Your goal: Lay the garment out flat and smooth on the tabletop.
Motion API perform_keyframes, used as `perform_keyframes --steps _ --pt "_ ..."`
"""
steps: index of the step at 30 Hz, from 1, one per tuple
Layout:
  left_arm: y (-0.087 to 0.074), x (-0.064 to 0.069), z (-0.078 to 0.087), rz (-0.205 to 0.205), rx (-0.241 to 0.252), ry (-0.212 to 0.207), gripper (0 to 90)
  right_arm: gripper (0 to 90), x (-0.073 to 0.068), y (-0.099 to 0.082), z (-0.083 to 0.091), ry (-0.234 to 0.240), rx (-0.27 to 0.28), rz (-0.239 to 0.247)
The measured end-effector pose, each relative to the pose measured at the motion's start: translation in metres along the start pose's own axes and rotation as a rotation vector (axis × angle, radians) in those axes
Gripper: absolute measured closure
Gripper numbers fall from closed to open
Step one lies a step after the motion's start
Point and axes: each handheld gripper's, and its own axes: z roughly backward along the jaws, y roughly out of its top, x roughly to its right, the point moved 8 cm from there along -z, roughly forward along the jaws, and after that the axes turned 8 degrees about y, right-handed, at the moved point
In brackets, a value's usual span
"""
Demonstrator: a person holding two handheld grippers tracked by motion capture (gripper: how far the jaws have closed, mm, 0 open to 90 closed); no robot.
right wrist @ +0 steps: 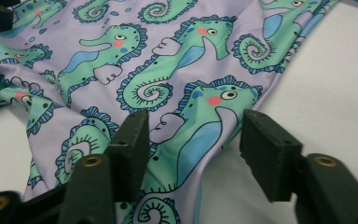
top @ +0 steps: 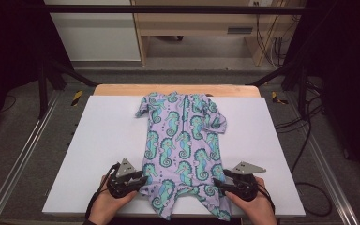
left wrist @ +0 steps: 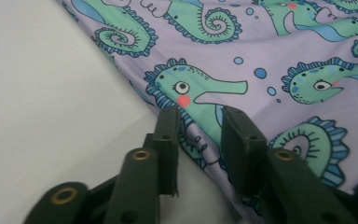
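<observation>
A lilac baby romper (top: pixel 183 140) printed with green seahorses lies flat and lengthwise on the white board (top: pixel 103 136), neck end far, leg end near the front edge. My left gripper (top: pixel 141 181) sits at the romper's near left edge. In the left gripper view its jaws (left wrist: pixel 198 123) stand a little apart, with the hem of the fabric (left wrist: pixel 261 51) lying loose between them. My right gripper (top: pixel 219 183) is at the near right edge. Its jaws (right wrist: pixel 193 128) are wide apart, straddling the cloth's edge (right wrist: pixel 168 60) without pressing on it.
The white board covers a wooden table (top: pixel 122 89), with bare board on either side of the romper. Metal frame rails (top: pixel 23 154) run along both sides. Cables (top: pixel 304 136) trail on the floor at right, and a shelf unit (top: pixel 201 28) stands beyond the table.
</observation>
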Motion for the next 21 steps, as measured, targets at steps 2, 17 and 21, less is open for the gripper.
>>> perform_keyframes --steps 2,17,21 --pt "0.000 0.000 0.000 -0.002 0.004 0.000 74.3 49.2 -0.001 0.000 -0.002 0.003 -0.007 0.009" --pt "-0.001 0.000 -0.001 0.002 0.032 -0.045 89.6 86.6 -0.001 0.001 -0.013 0.007 -0.035 0.073" --pt "-0.001 0.000 -0.001 0.006 0.037 -0.047 89.7 87.8 -0.001 0.001 -0.012 0.014 -0.028 0.071"
